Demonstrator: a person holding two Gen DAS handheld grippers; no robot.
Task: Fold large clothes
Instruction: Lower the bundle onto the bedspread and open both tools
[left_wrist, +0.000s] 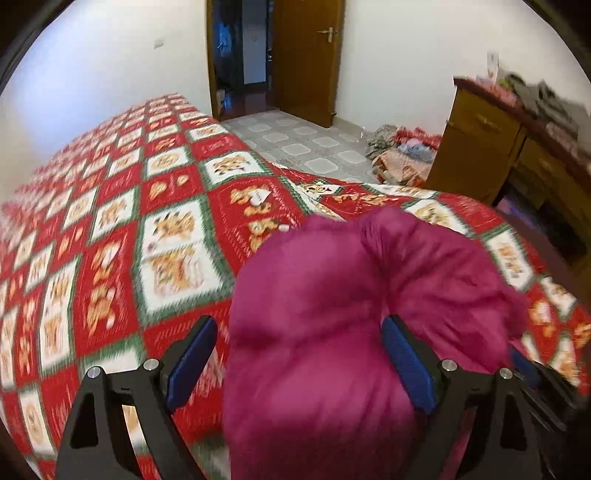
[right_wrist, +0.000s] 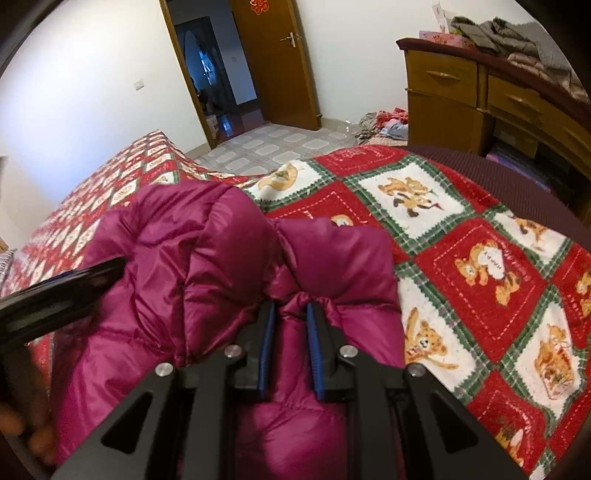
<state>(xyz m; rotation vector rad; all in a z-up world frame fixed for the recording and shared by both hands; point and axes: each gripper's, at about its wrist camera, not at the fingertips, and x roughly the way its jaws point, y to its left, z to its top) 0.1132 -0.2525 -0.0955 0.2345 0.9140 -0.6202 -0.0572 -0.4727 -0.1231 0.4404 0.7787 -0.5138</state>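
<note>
Jacket (right_wrist: 207, 280) bunched on bed (right_wrist: 480, 266), fold incomplete. Right gripper (right_wrist: 291, 314) fingers clenched on jacket pinch. Left gripper (left_wrist: 299, 332) fingers spread wide (fabric between, not squeezed). Flattening, final folds remain, est.

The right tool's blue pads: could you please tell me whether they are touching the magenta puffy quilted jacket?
Touching. The right wrist view shows the right tool with both pads pinching a fold of the magenta puffy quilted jacket.
</note>
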